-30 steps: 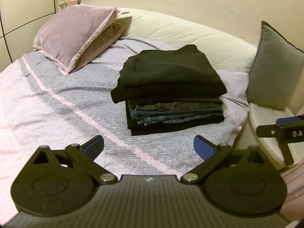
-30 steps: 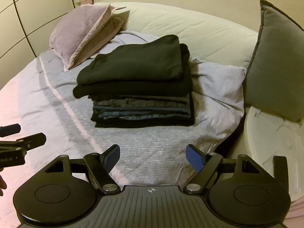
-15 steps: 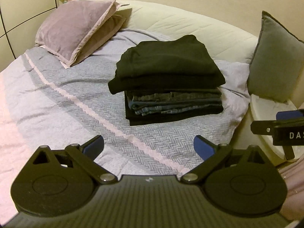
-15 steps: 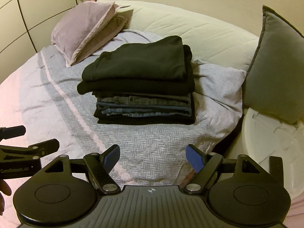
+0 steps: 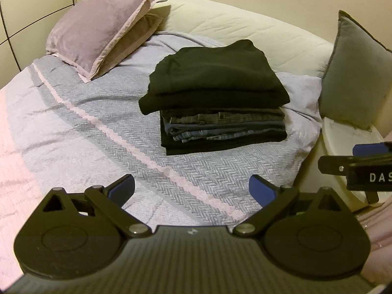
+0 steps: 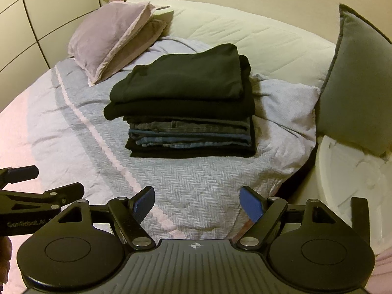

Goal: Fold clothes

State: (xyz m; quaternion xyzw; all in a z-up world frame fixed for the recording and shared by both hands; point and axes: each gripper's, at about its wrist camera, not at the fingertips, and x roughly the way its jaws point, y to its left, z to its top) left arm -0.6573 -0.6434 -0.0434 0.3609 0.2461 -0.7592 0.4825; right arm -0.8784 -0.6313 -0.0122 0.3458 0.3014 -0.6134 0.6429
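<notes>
A neat stack of folded clothes (image 5: pixel 215 98) (image 6: pixel 186 103) rests on the grey herringbone bedspread (image 5: pixel 103 127) (image 6: pixel 196 183), black garments on top and bottom with folded jeans between. My left gripper (image 5: pixel 192 191) hovers open over the bedspread, well short of the stack, nothing between its blue pads. My right gripper (image 6: pixel 197 203) is likewise open and empty, in front of the stack. Each gripper shows at the edge of the other's view: the right gripper (image 5: pixel 360 169) at the right, the left gripper (image 6: pixel 36 196) at the left.
Two pillows (image 5: pixel 103 31) (image 6: pixel 115 36) lean at the back left against a cream padded headboard (image 5: pixel 245 24) (image 6: pixel 257 34). A grey cushion (image 5: pixel 355 73) (image 6: pixel 355 78) stands at the right above a white surface (image 5: pixel 348 147) (image 6: pixel 348 171). Wardrobe panels (image 6: pixel 49 12) fill the far left.
Both grippers have drawn back and risen a little, so the stack sits slightly farther and higher in view. Neither has closed or touched any cloth.
</notes>
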